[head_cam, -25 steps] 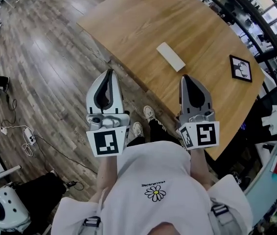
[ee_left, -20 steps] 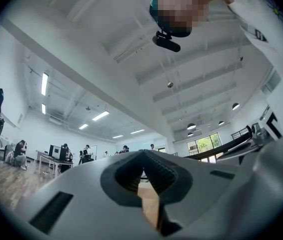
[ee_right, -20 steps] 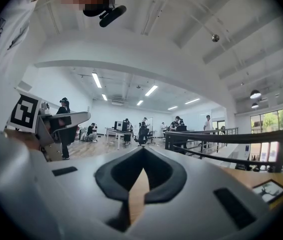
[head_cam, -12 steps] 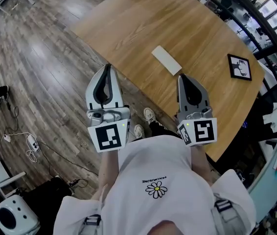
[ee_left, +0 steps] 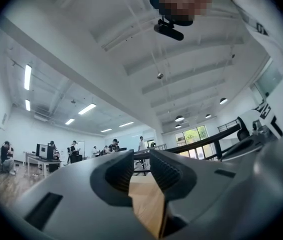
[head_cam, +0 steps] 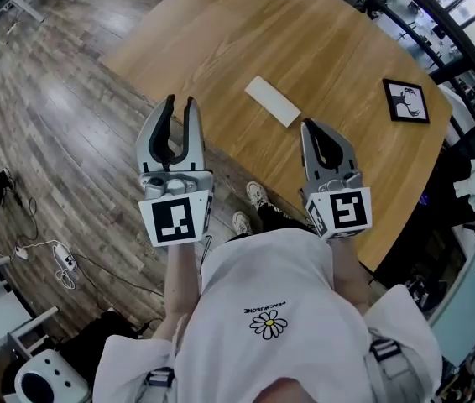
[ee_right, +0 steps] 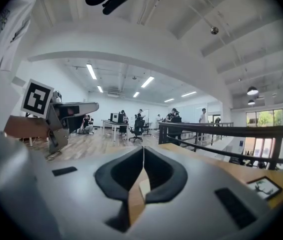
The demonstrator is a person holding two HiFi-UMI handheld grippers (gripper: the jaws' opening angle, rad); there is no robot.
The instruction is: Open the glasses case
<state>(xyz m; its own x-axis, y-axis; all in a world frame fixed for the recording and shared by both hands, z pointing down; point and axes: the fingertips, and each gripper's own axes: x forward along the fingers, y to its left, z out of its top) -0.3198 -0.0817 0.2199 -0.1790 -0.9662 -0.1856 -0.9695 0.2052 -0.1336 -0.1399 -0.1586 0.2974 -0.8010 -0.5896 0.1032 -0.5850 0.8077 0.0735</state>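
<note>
- Wood-plank floor (head_cam: 44, 116) surrounds a large wooden table (head_cam: 221, 32) in an open office. A person stands at the table's near edge, seen from above.
- A glasses case (head_cam: 273, 102), a pale flat oblong, lies closed on the table near that edge. It sits ahead of the 2 grippers and between their lines, which I judge puts it within easy reach from either side.
- A small framed picture (head_cam: 406, 102) lies well apart to the right and seems to play no part.
- The left gripper (head_cam: 180, 103) is held out nearly level, with its tips about at the table's edge, left of the case and apart from it. Its jaws have just been opening and stand a little apart, with nothing between them except bare tabletop beyond. This is probably to ready it for taking the case.
- The right gripper (head_cam: 307, 124) points at the table close to the case, just short of it. Its jaws are pressed together and hold nothing.
- Neither gripper touches the case, and the lid is not yet lifted.
</note>
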